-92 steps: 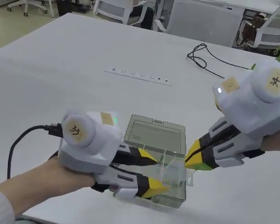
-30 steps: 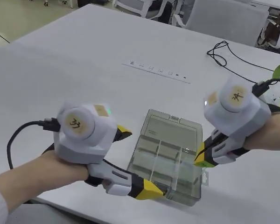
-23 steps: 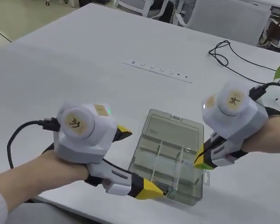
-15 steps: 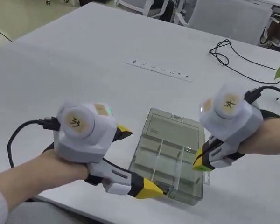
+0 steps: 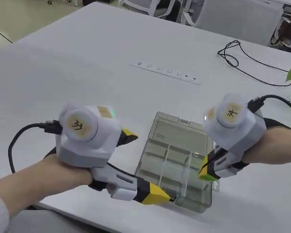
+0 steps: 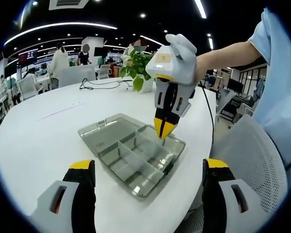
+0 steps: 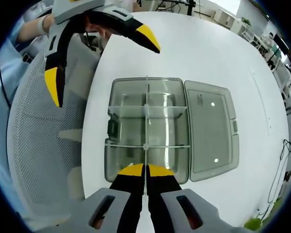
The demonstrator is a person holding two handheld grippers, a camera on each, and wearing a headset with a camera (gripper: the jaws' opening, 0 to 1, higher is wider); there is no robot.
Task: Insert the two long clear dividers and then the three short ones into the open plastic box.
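Two grippers attend the work. At left, the left gripper [image 5: 145,166] has drawn back from above the open plastic box [image 5: 191,204] to its near left corner, jaws spread wide and holding nothing. The box sits near the front edge of the table [image 5: 63,58], its lid [image 5: 177,131] laid flat behind it. Clear dividers [image 7: 146,127] stand inside as a grid, but the clear plastic prevents a sure count. At right, the right gripper [image 5: 203,173] has eased in and down over the last second. Its jaws are pressed together, with the tips at the box's right wall where the centre divider ends. Whether they nip that divider's end cannot be determined. Assessment: insertion appears late-stage, with the right gripper seating or checking a piece and the left finished with its part.
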